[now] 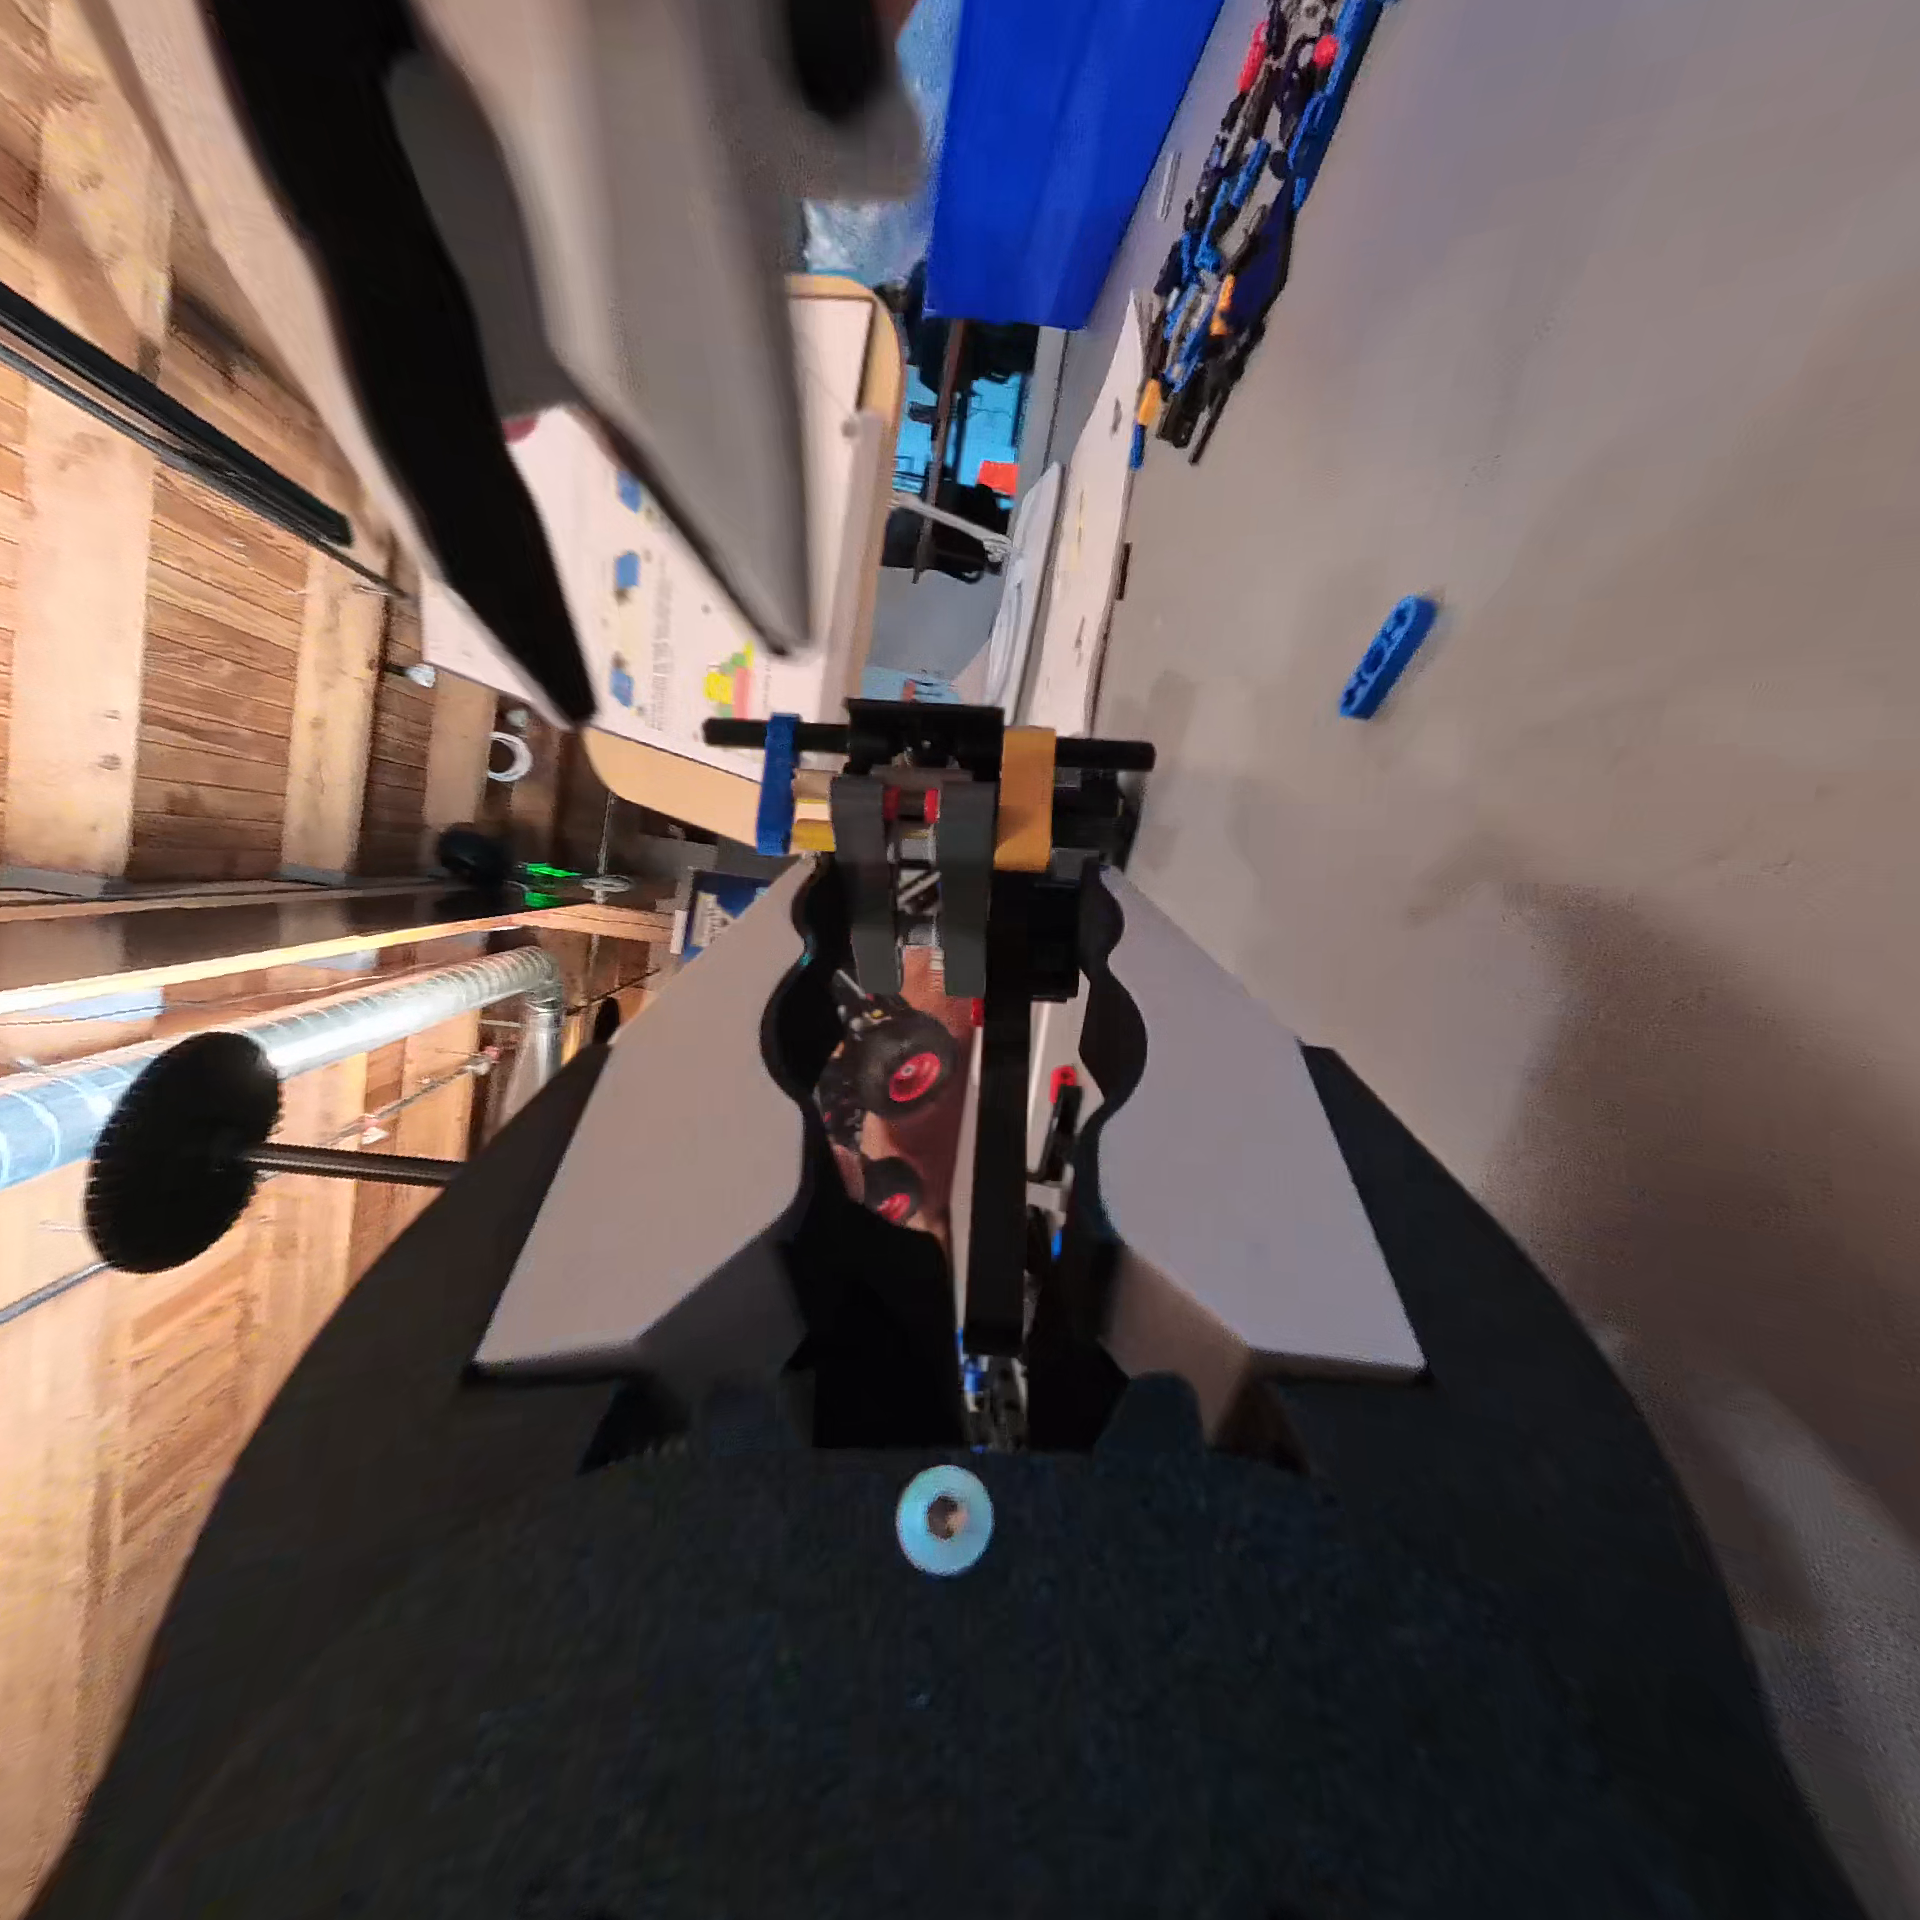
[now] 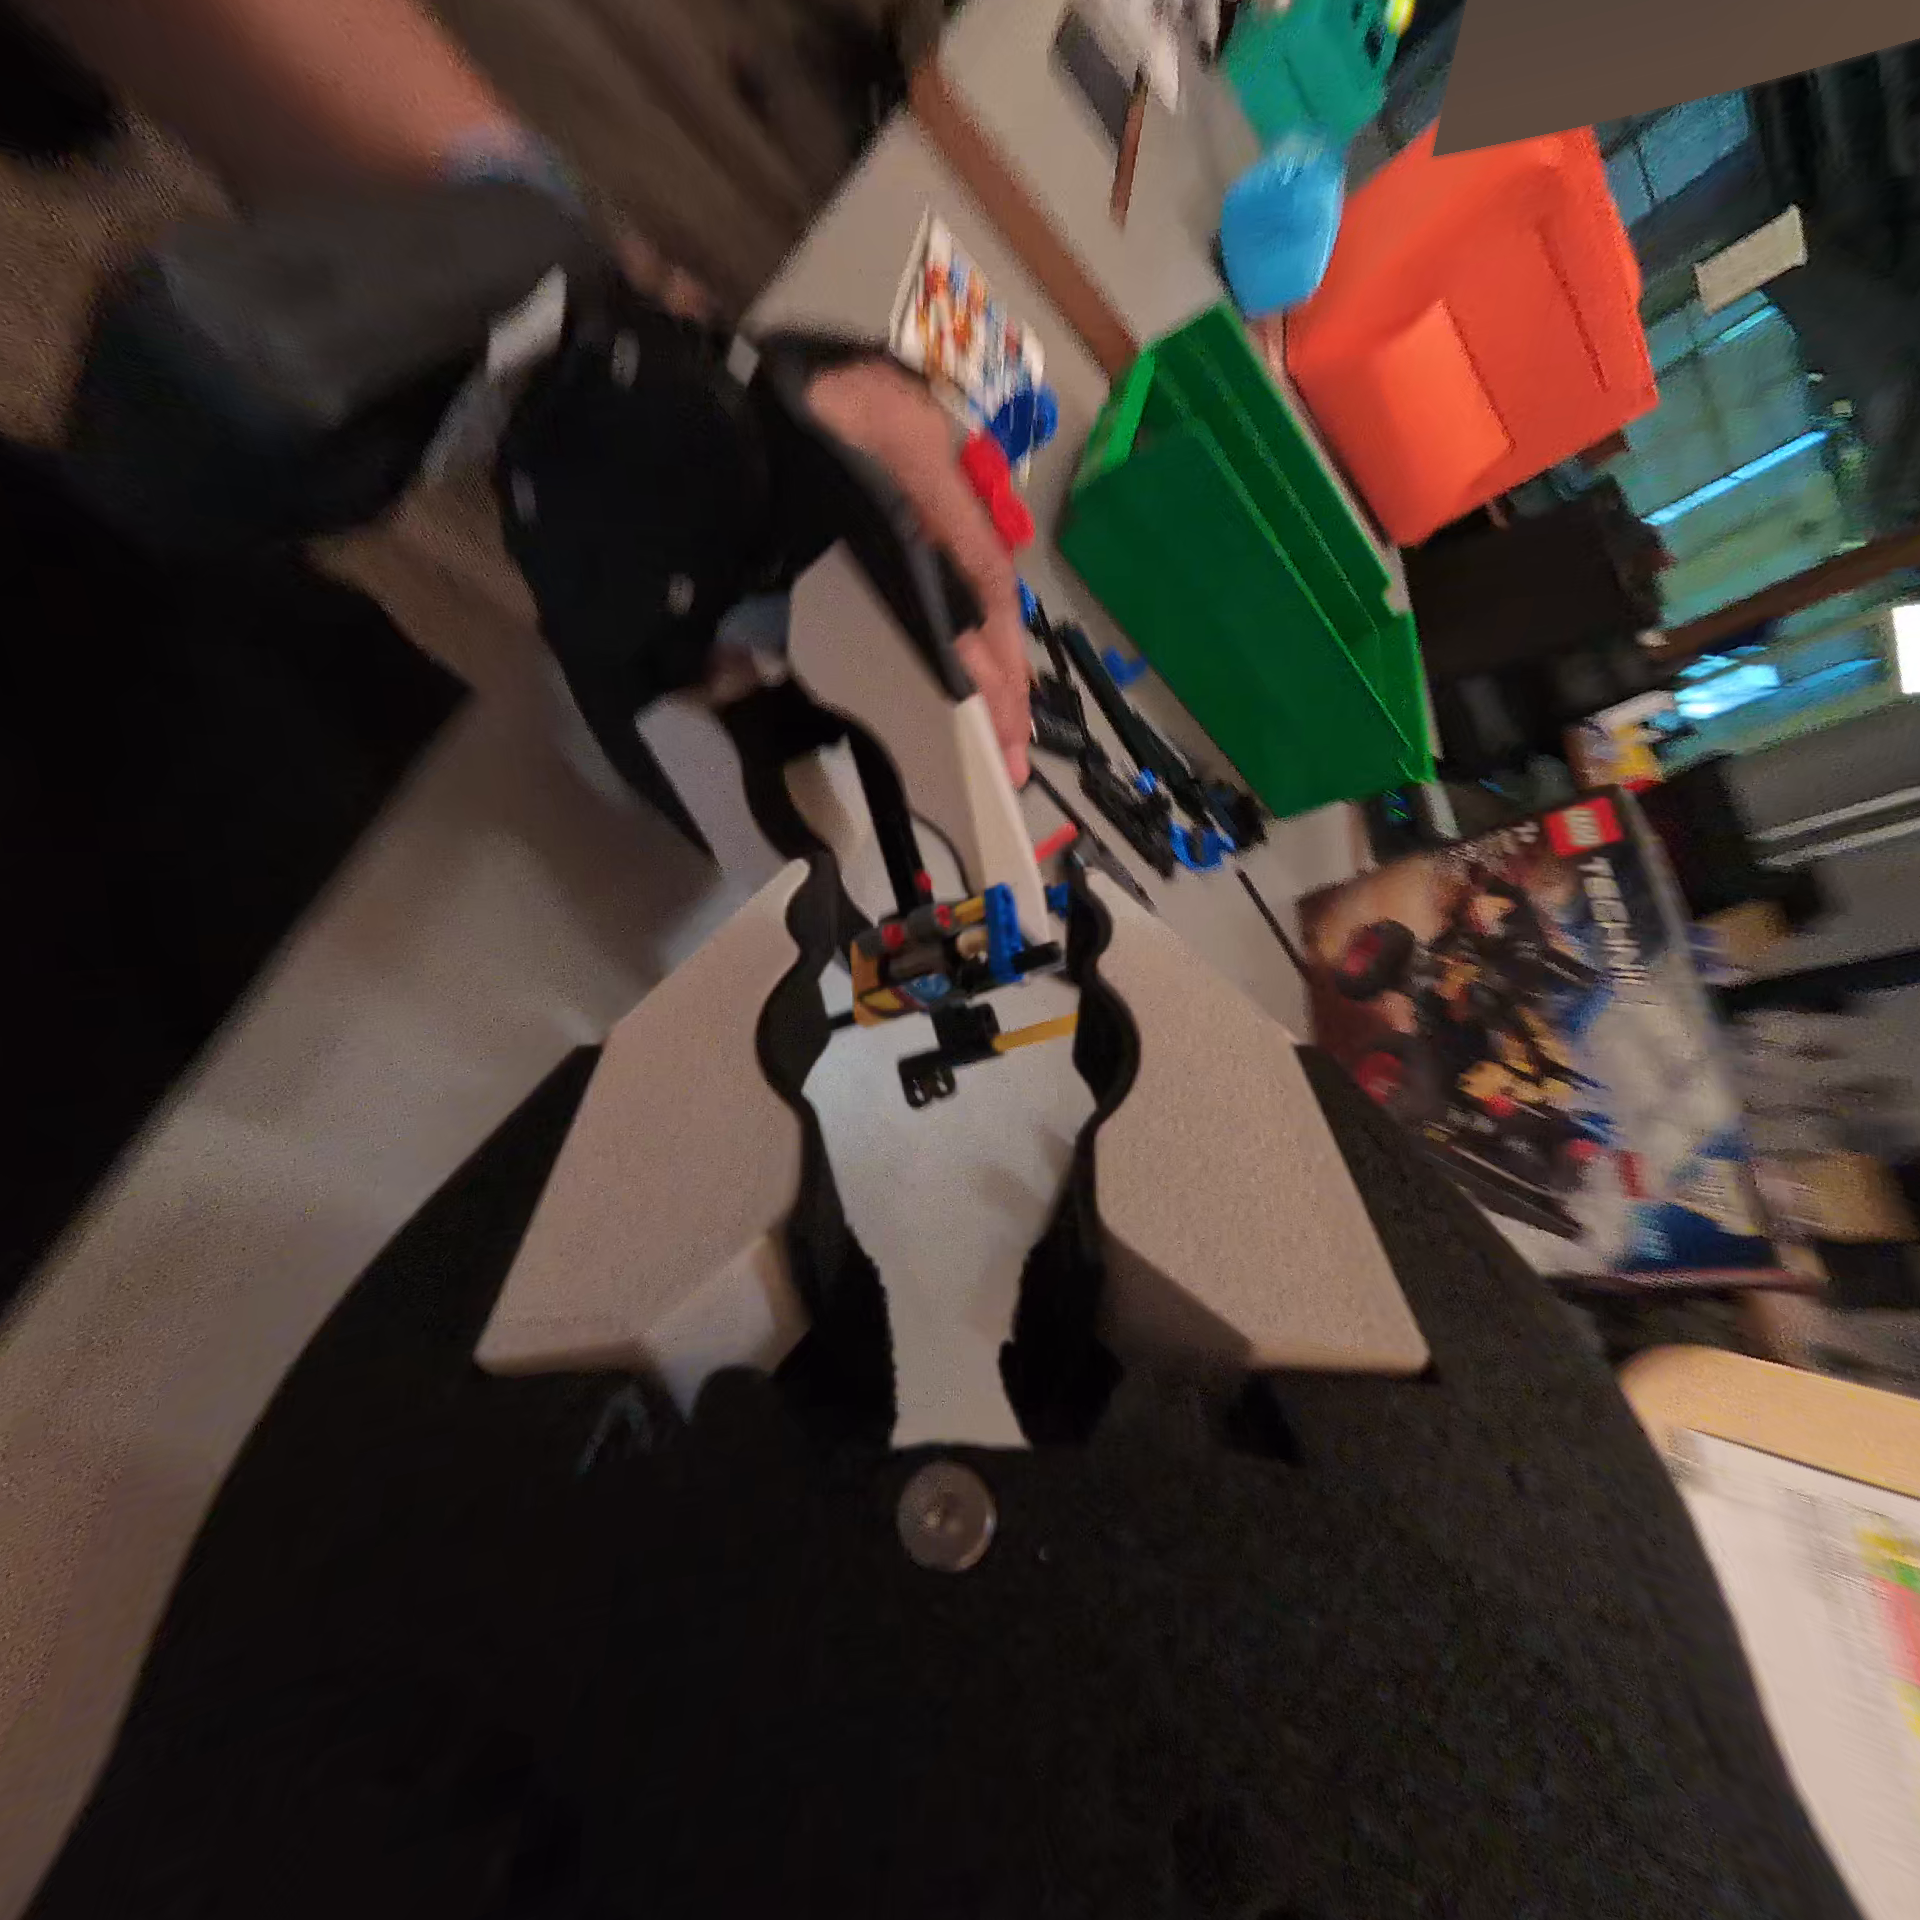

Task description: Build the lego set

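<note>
The left claw was clamped on a small lego assembly of black, yellow and blue pieces, lifted off the grey desk, probably so the other tool could reach it. A black axle ran across the assembly's far end. The right claw stood apart, empty, its tips just beside the same assembly, seemingly lining up for the next piece. Beyond, the left claw's fingers reached down to the assembly, a hand behind them. Farther off lay loose lego parts, a lone blue beam, a green bin and the set's box.
</note>
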Available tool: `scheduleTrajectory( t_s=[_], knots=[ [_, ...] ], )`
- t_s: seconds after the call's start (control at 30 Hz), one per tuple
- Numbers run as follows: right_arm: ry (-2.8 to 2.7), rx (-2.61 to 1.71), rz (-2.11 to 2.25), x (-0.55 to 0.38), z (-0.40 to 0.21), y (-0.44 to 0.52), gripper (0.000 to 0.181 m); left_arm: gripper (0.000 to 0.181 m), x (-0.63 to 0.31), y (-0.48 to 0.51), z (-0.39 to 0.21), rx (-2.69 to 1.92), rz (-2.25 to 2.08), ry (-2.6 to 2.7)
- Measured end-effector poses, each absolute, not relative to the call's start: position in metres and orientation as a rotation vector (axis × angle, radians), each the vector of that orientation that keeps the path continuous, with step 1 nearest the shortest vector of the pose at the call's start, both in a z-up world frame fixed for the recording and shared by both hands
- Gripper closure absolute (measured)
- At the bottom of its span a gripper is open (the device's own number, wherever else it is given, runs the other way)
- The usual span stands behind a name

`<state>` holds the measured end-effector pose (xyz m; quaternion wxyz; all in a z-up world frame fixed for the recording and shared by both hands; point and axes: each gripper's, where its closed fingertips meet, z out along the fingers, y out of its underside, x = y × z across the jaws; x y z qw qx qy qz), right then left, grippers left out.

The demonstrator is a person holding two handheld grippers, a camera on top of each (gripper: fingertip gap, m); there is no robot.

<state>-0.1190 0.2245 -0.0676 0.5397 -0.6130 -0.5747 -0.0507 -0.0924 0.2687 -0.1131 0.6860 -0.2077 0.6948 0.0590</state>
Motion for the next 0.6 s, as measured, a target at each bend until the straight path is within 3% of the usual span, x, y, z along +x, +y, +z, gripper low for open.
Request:
scheduleTrajectory(
  t_s=[0.17,0.6],
  knots=[
    [-1.486,-1.415,-0.526,-0.112,-0.105,0.245,0.137,0.139,-0.088,0.279,-0.125,-0.549,0.120,1.609],
    [-1.534,-1.449,-0.793,-0.097,-0.133,0.265,0.131,0.139,-0.083,0.283,-0.143,-0.599,0.118,1.605]
  ],
)
